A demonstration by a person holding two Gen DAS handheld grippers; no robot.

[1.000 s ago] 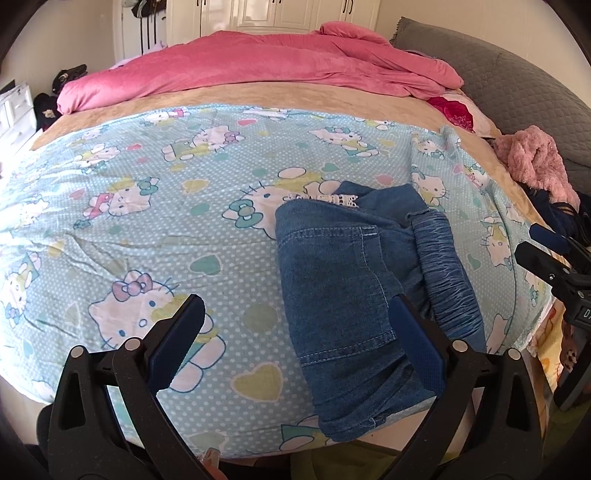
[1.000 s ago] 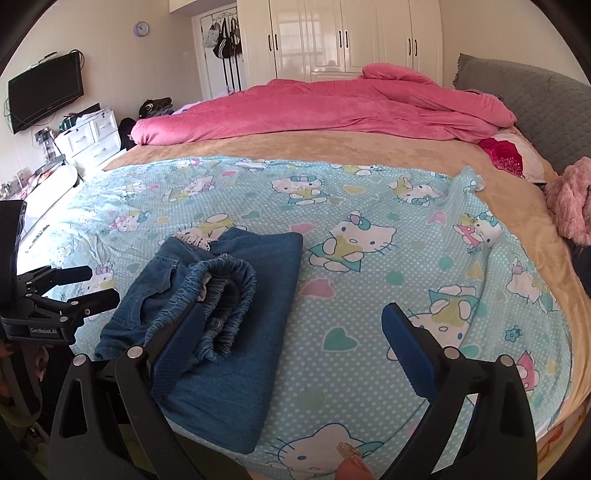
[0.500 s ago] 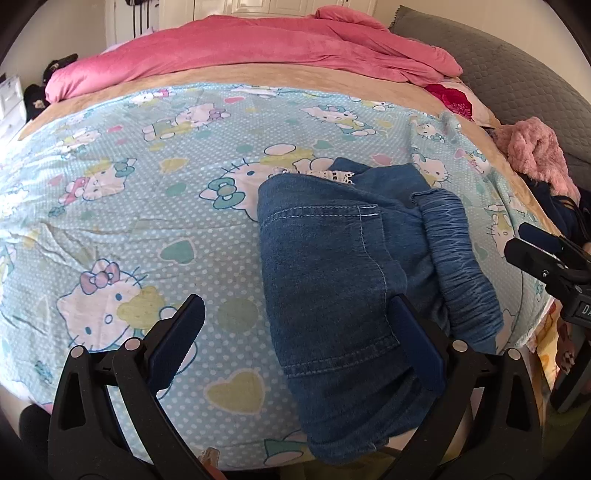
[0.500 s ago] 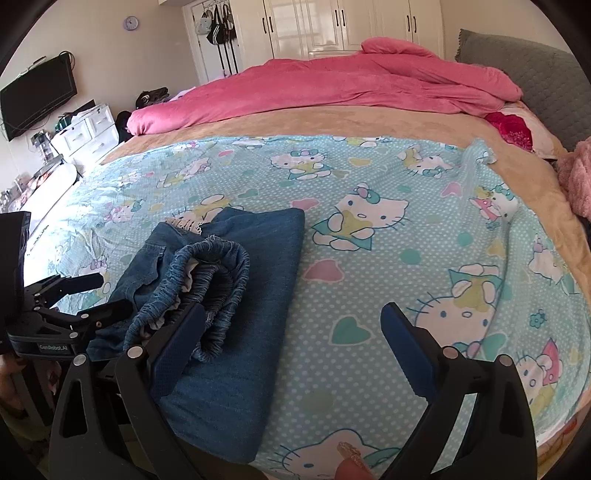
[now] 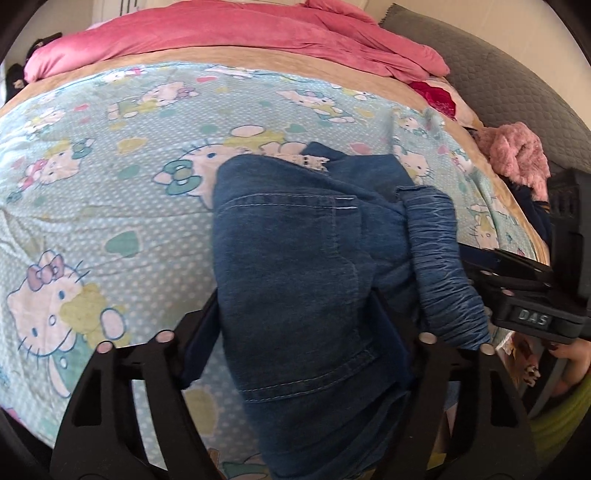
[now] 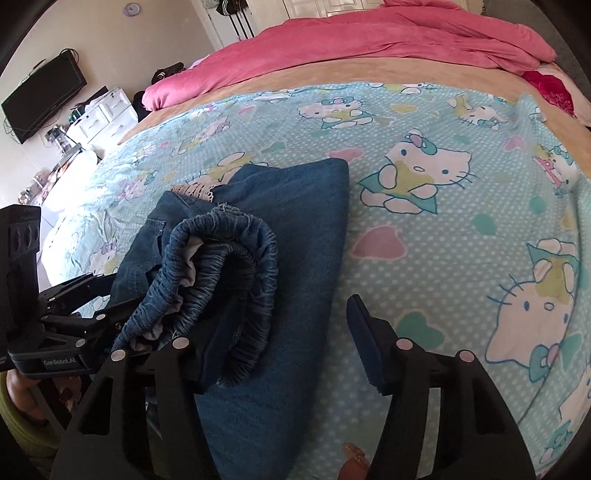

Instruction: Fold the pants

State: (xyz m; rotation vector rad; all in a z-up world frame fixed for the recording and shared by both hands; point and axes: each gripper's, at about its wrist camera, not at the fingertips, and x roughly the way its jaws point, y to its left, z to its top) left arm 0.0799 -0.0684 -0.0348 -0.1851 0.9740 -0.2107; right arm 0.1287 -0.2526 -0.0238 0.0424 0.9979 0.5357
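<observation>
Blue denim pants (image 5: 288,258) lie folded on the Hello Kitty sheet (image 5: 110,184) near the bed's front edge, with the elastic waistband (image 5: 439,258) rolled up on their right side. My left gripper (image 5: 295,339) straddles the near left part of the fold. Its jaws are closing with denim between them; the right pad is half buried in cloth. In the right wrist view the pants (image 6: 295,221) fill the lower left. My right gripper (image 6: 284,350) is closing over their flat right part; its left finger sits under the waistband (image 6: 229,266) and its right pad (image 6: 369,347) is off the cloth.
A pink duvet (image 5: 221,33) is heaped across the far side of the bed. A grey headboard cushion (image 5: 498,74) and a fluffy pink garment (image 5: 517,155) lie at the right. A wall TV (image 6: 40,99) and white drawers (image 6: 103,118) stand beyond the bed's left side.
Both grippers have dropped closer to the pants and tilted further down. Their jaws have narrowed from wide open, and denim now sits between each pair of fingers.
</observation>
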